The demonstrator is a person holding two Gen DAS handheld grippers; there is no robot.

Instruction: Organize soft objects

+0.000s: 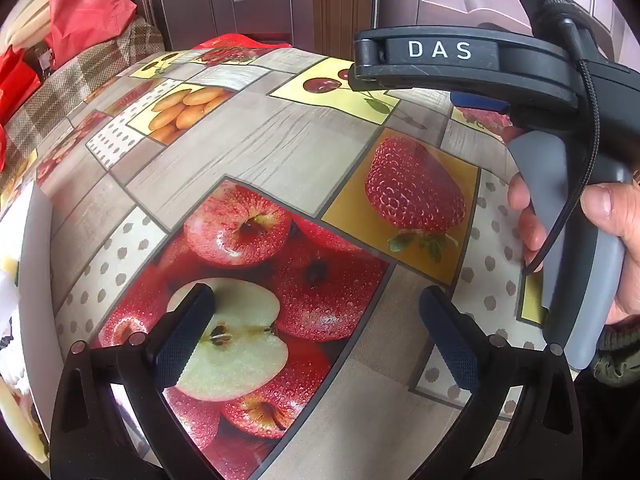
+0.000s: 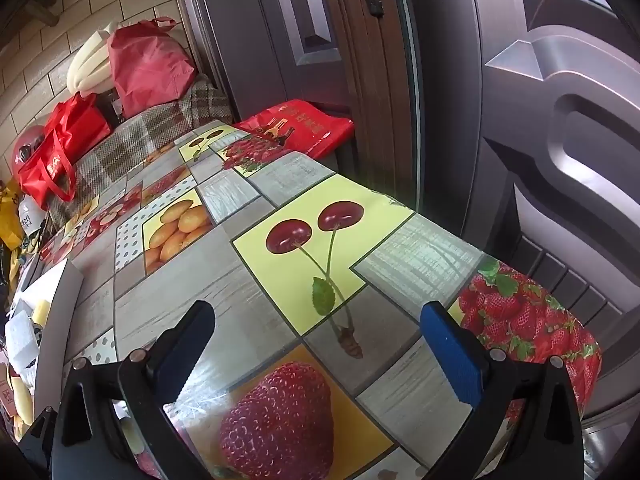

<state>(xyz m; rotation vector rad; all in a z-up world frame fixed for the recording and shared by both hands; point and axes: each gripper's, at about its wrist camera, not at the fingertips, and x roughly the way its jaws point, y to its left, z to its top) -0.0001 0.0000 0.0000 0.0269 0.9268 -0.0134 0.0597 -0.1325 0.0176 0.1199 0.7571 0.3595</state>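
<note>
I have both claws tilted down over the counter [image 1: 248, 148], a broad flat top under a glossy oilcloth printed with apples, strawberries, cherries and wood-grain panels. My left claw [image 1: 316, 332] hangs over the printed halved apple, its two ribbed black fingers spread wide with nothing between them. My right claw [image 2: 320, 352] sits spread just as wide and empty above the printed strawberry. In the left view I see that tool from the side: a black body marked DAS and a grey handle wrapped by my right hand [image 1: 600, 236].

The counter's middle is bare and shiny, open room ahead of both claws. Its far edge runs close along dark brown panelled doors [image 2: 540, 120].

At the left edge stands a white flat-sided box [image 2: 60, 300]; pale yellow and white soft foam pieces [image 2: 28, 332] lie there, beside my left claw. Beyond the counter's end, a plaid woven cloth [image 2: 160, 136] carries red fabric bags [image 2: 148, 68].
</note>
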